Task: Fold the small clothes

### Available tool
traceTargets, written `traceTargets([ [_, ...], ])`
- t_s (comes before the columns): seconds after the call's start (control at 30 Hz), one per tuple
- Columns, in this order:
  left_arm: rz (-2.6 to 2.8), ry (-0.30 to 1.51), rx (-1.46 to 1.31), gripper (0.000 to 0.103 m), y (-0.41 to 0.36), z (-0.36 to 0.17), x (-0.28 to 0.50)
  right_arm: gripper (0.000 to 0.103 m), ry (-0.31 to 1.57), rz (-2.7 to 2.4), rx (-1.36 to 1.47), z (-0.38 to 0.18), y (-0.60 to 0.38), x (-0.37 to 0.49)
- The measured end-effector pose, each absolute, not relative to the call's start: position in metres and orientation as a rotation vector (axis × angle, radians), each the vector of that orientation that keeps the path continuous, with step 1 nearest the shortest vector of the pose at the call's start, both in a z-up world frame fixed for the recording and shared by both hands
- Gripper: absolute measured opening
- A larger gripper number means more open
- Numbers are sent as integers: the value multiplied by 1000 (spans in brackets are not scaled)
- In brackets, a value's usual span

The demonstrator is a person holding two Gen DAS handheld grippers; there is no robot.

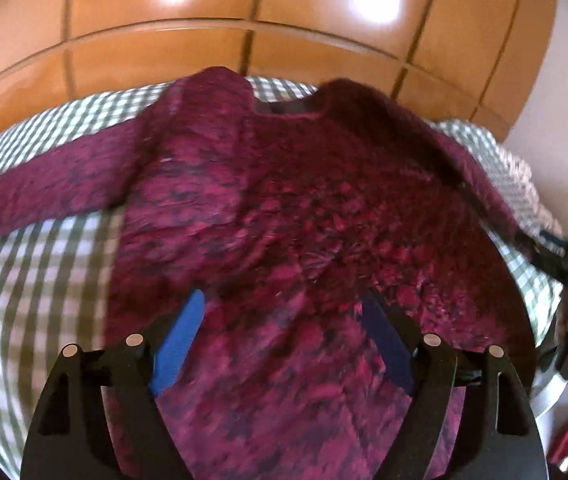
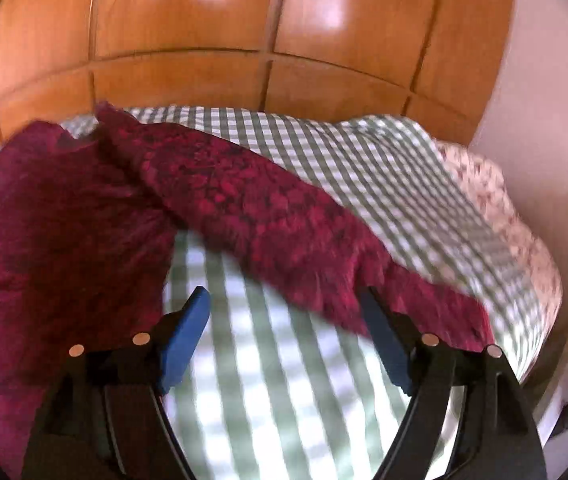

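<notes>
A fuzzy maroon sweater is seen spread flat on a green-checked bed, the released left tool poised above its body. In the right wrist view, one sleeve is laid diagonally before the released right tool, backed by wooden wardrobe doors.

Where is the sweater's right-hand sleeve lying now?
In the right wrist view, the fuzzy maroon sweater's sleeve stretches diagonally across the green checked bedsheet, its cuff beside the right jaw.

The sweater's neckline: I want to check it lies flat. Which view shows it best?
The left wrist view: the sweater spreads head-on, its neckline centred at the far edge. The right wrist view catches it only obliquely, at far left.
</notes>
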State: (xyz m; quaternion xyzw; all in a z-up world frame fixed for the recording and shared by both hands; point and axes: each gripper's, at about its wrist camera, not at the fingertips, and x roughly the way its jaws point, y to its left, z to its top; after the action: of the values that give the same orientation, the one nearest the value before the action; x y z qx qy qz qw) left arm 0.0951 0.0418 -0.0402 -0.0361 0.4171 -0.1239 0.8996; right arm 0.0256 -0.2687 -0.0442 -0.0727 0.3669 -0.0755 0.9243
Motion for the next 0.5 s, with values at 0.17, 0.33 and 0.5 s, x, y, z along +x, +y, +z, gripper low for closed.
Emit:
traceTargets([
  [0.17,-253,931,-25,81,33,-67,113,13,819,-209,-136,-61,-290,77],
  [0.33,-280,922,-38,89,34,-78,116,12,763,-344,-155,-42,-321,129],
  [0.5,-289,917,-37,91,33,-80,118,23,740,-448,-205,-30,-335,186],
])
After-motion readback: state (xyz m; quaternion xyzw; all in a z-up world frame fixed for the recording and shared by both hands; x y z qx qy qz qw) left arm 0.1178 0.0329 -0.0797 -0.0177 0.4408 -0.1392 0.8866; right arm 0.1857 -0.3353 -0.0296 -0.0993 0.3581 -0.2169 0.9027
